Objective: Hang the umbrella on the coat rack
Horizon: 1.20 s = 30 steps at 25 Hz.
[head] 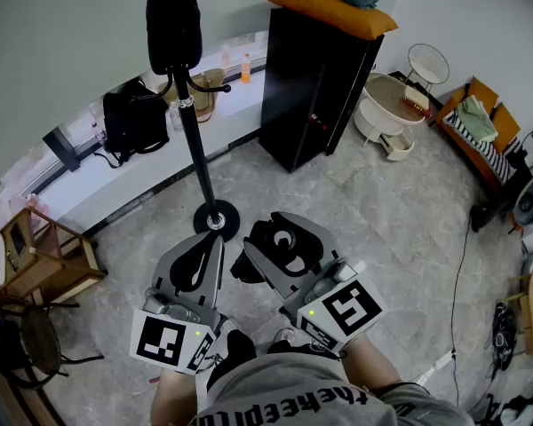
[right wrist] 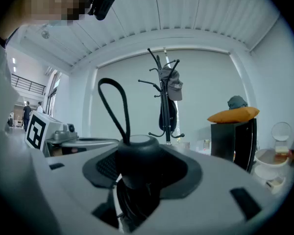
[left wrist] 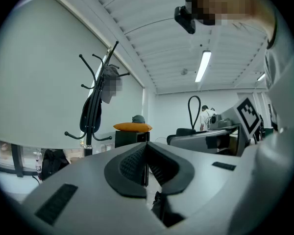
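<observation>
The black coat rack stands just ahead on its round base, also seen in the left gripper view and the right gripper view. My right gripper is shut on the handle of the folded black umbrella, held level and pointing at the rack. In the right gripper view the umbrella's rounded handle fills the gap between the jaws, and its strap loop sticks up. My left gripper is beside it, shut, pads pressed together with nothing between them.
A black bag and a grey cap hang on the rack. A black cabinet with an orange cushion stands to the right, a backpack on the window ledge, a wooden chair at the left.
</observation>
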Available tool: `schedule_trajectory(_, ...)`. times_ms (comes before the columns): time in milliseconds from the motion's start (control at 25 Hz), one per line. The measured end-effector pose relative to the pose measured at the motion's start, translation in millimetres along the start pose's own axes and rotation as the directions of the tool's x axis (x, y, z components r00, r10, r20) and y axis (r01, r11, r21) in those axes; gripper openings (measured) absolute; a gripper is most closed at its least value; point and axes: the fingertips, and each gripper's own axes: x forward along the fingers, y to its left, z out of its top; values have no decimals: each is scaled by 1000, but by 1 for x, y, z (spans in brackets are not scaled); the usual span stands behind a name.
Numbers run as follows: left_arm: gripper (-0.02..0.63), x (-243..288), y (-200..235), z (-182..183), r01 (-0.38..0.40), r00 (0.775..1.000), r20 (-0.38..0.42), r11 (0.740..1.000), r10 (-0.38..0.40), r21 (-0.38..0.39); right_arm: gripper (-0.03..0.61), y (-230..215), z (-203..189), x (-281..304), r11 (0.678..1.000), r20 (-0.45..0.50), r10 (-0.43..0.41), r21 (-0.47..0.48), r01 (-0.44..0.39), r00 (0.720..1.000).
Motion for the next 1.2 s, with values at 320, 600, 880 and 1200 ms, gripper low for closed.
schedule_trajectory(320, 15, -3, -19, -2, 0, 1000, -5, 1000, 0, 10, 216, -2, -1, -18, 1000, 15, -1, 0, 1, 1000)
schedule_trajectory(600, 15, -5, -19, -3, 10, 1000, -7, 1000, -10, 10, 216, 0, -4, -19, 1000, 2, -15, 3, 15, 1000)
schedule_trajectory(880, 15, -4, -2, -1, 26, 1000, 3, 1000, -26, 8, 219, 4, -7, -5, 1000, -20, -30, 7, 30, 999)
schedule_trajectory(1200, 15, -4, 36, 2, 61, 998, 16, 998, -62, 25, 219, 5, -6, 24, 994, 19, -108, 8, 108, 994)
